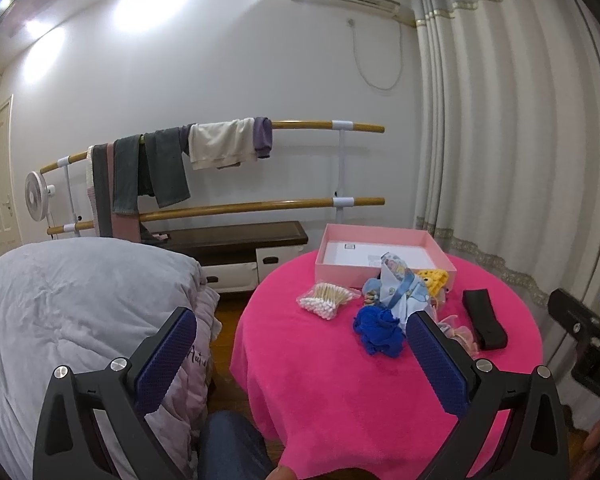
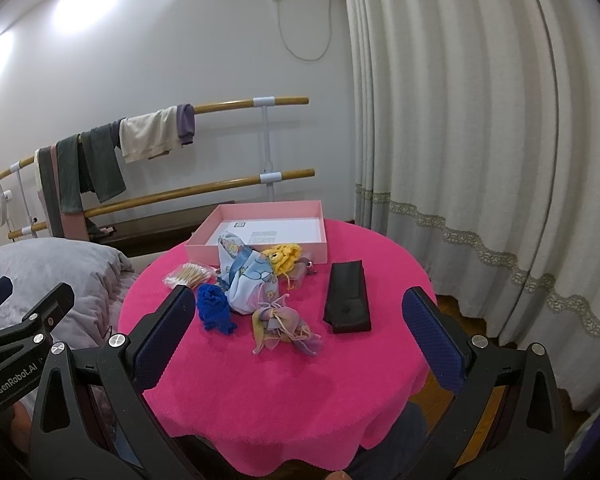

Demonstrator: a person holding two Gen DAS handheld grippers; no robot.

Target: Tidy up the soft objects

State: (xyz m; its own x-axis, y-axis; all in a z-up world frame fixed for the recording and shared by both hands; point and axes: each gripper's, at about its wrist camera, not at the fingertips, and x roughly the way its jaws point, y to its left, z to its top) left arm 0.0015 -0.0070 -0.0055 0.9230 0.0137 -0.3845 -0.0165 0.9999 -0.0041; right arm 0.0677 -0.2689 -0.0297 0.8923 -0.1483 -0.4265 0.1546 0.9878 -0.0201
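1. Your soft things lie in a loose heap near the middle of the round desk (image 2: 300, 392), which is draped in a bright pink cloth. The heap holds a royal-blue fabric bundle (image 2: 215, 307), a pale blue printed scarf (image 2: 247, 276), a yellow knitted piece (image 2: 286, 257) and a pastel organza pouch (image 2: 284, 326).
2. The blue bundle touches the scarf's near-left side. The yellow piece sits behind the scarf, against the front wall of the pink box. The pouch lies nearest you, just in front of the scarf.
3. The pink box (image 2: 256, 249) stands open at the far edge of the desk. A white sheet lies flat on its floor. The sheet carries a small square code and blocks of print, too small to read.
4. A clear packet of cotton swabs (image 2: 189, 274) lies left of the heap. A black case (image 2: 347, 298) lies to its right, apart from the fabrics.
5. Your left gripper (image 1: 302, 334) hovers over the near-left edge of the desk, jaws spread wide and holding nothing.
6. Your right gripper (image 2: 298, 314) faces the heap from the near side, jaws also wide and bare.
7. The right wrist view shows "GenRobot.AI" in white on the left gripper's body. The left wrist view shows only the letters "DA" on the right one.
8. A grey quilt (image 1: 80, 300) lies on the bed to the left, with script stitching that is partly hidden.
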